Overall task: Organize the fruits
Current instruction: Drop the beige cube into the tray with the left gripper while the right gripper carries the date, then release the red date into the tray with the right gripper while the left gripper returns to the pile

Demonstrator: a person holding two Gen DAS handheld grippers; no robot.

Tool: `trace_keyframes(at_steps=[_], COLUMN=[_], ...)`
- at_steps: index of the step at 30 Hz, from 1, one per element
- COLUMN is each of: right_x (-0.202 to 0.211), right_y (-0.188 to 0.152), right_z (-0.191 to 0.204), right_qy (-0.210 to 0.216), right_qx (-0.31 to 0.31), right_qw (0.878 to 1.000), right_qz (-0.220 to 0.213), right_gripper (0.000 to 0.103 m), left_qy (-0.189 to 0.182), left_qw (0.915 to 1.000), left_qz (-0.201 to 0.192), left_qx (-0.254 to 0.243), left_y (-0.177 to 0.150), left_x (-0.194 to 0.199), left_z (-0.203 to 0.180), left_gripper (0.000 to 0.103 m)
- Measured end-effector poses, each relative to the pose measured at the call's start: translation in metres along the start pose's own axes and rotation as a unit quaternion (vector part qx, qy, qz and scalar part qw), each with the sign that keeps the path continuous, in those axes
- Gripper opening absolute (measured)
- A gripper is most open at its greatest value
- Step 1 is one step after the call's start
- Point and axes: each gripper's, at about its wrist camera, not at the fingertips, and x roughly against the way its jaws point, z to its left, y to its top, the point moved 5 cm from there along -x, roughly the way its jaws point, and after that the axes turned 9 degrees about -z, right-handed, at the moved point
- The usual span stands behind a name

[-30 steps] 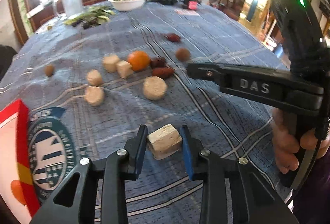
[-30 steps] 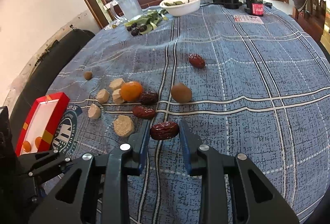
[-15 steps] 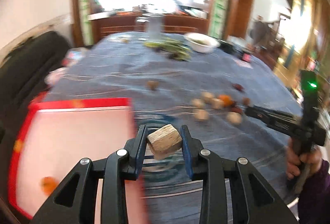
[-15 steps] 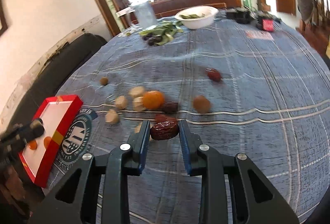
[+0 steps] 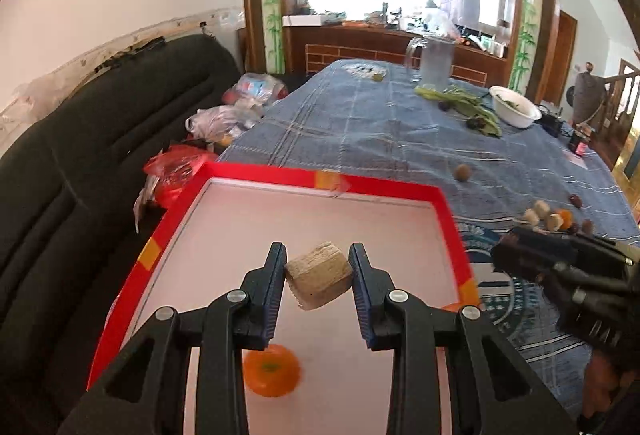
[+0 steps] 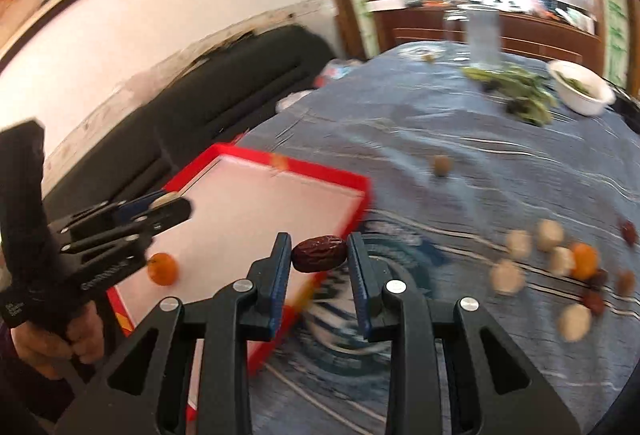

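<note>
A round table under a blue checked cloth (image 5: 384, 131) fills most of both views, with a dark sofa (image 5: 80, 139) running along its left edge and plastic bags (image 5: 224, 115) heaped in the gap between the two. At the near left edge of the table lies a red-rimmed tray (image 5: 376, 187), its pale floor almost wholly bare (a single orange (image 5: 272, 375) sits low in it), so there is plenty of free floor inside the rim. The left gripper (image 5: 319, 275) hangs over the middle of that tray, its fingers narrowed onto a tan cut block (image 5: 320, 279) held off the floor, both pads pressing its sides. The right gripper (image 6: 319, 255) hangs over the tray's right-hand rim, its fingers narrowed onto a dark red date (image 6: 319, 254) clamped end to end. To the right, well apart from the tray, a loose cluster of pale chunks, an orange and dates (image 6: 560, 267) lies on open cloth, with one small brown fruit (image 6: 442, 165) alone further back. At the far edge stand a clear jug (image 5: 436, 63), green leaves (image 5: 464, 103) and a white bowl (image 5: 516, 111).
</note>
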Motion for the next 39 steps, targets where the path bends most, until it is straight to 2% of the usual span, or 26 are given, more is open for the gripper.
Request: trace_keyframes(at_steps=[10,19,20,21,23,27,32,39], right_x=[-0.043,-0.069,-0.069,-0.068,-0.065,-0.041,-0.006,0.051], right_y=[-0.015,-0.026,-0.026,-0.027,-0.026,-0.019,-0.015,-0.032], right_z=[0.036,0.06,0.061,0.062,0.061,0.048,0.006,-0.07], right_qy=[0.008,0.019,0.019,0.018,0.02,0.016,-0.018,-0.104], right_qx=[0.032,0.053,0.054,0.057,0.059,0.041,0.003,-0.04], right_qw=[0.998,0.994,0.994,0.994,0.993,0.997,0.999,0.993], right_qz=[0.047,0.092,0.092,0.094,0.1,0.065,0.037,0.028], right_gripper=[0.031,0.031,0.031,0.031,0.031,0.031,0.031,0.031], left_qy=[0.045,0.079,0.08,0.081,0.086,0.074,0.049,-0.016], left_qw=[0.999,0.9965,0.9963,0.996,0.9958,0.997,0.9982,0.9969], left_qz=[0.004,0.027,0.031,0.034,0.03,0.012,-0.005,-0.008], left_qx=[-0.005,-0.008,-0.012,-0.015,-0.013,-0.016,-0.035,-0.076], left_y=[-0.009,-0.019,-0.021,-0.022,-0.021,-0.012,-0.005,0.001], left_x=[-0.008,-0.016,-0.017,-0.017,-0.013,-0.004,0.004,0.011], left_z=[0.032,0.052,0.052,0.051,0.049,0.04,0.016,-0.044], left_gripper=[0.032,0.033,0.038,0.048,0.058,0.06,0.062,0.062])
